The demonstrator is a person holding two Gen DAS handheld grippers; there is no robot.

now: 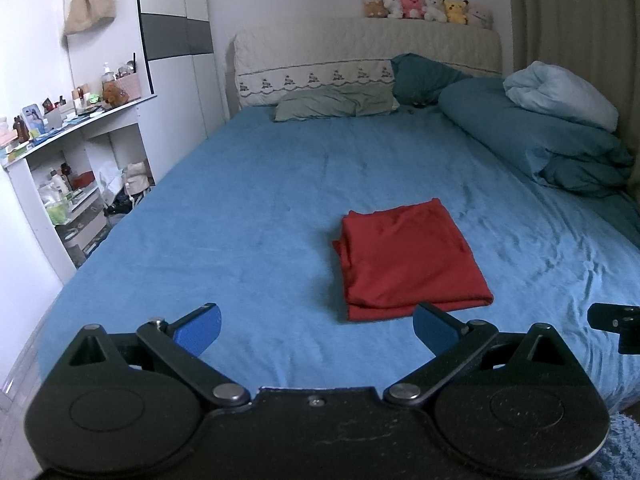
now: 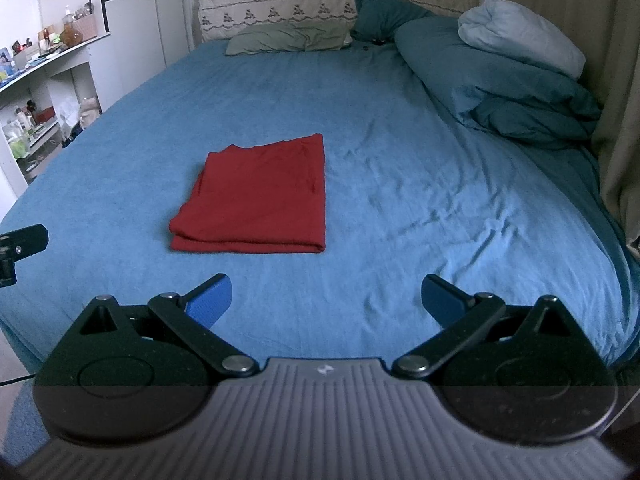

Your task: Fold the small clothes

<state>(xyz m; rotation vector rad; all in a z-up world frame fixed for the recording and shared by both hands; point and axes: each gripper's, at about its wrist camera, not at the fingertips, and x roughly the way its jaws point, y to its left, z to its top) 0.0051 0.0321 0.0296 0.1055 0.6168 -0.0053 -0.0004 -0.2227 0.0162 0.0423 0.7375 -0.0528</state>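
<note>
A red garment point(image 1: 412, 260) lies folded into a flat rectangle on the blue bed sheet point(image 1: 248, 216); it also shows in the right wrist view point(image 2: 258, 196). My left gripper point(image 1: 316, 330) is open and empty, hovering just short of the garment's near edge, slightly to its left. My right gripper point(image 2: 326, 300) is open and empty, a little nearer than the garment and to its right. A part of the right gripper shows at the left wrist view's right edge point(image 1: 614, 322), and a part of the left gripper at the right wrist view's left edge point(image 2: 20, 246).
Pillows point(image 1: 336, 102) and a bunched blue duvet point(image 1: 532, 136) lie at the bed's head and right side. A white shelf unit point(image 1: 68, 168) full of small items stands left of the bed. Plush toys point(image 1: 428, 8) sit on the headboard. A curtain point(image 2: 616, 80) hangs at right.
</note>
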